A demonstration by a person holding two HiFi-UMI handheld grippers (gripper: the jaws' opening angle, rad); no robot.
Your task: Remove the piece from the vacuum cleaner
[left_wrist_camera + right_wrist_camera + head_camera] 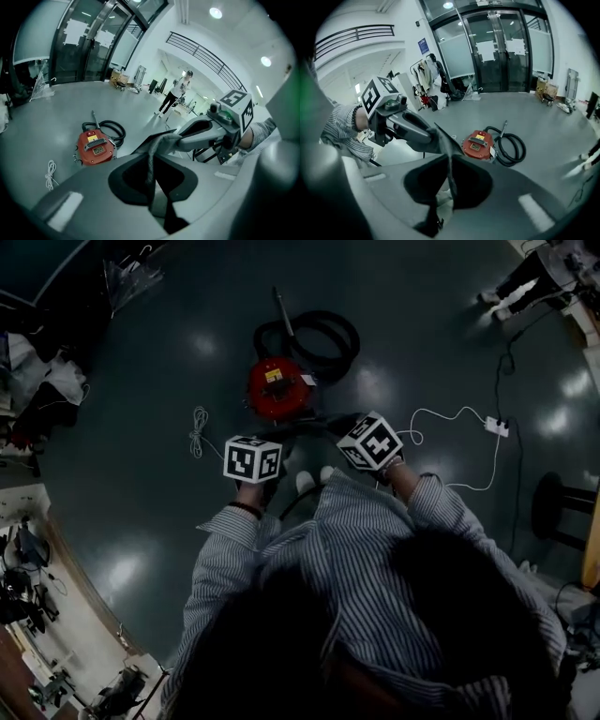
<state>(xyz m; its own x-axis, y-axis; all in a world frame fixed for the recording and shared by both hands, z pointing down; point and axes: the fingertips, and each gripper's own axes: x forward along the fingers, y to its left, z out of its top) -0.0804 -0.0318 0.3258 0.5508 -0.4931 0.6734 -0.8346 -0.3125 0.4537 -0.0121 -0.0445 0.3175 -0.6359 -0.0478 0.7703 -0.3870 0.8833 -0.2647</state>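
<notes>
A red vacuum cleaner (278, 387) lies on the dark floor with its black hose (323, 334) coiled behind it. It also shows in the left gripper view as the vacuum cleaner (95, 147) and in the right gripper view as the vacuum cleaner (478, 144). A thin dark flat piece (317, 426) hangs in the air in front of the person, well above the vacuum. My left gripper (286, 439) and right gripper (342, 427) are both shut on it from opposite sides. The piece (151, 161) runs edge-on between the left gripper's jaws, and the piece (450, 161) does the same in the right gripper's.
A coiled white cord (198, 432) lies left of the vacuum. A white power strip (495, 426) with its cable lies to the right, near a dark stool (558, 507). Cluttered tables (28, 568) line the left edge. A person (176, 93) stands far off.
</notes>
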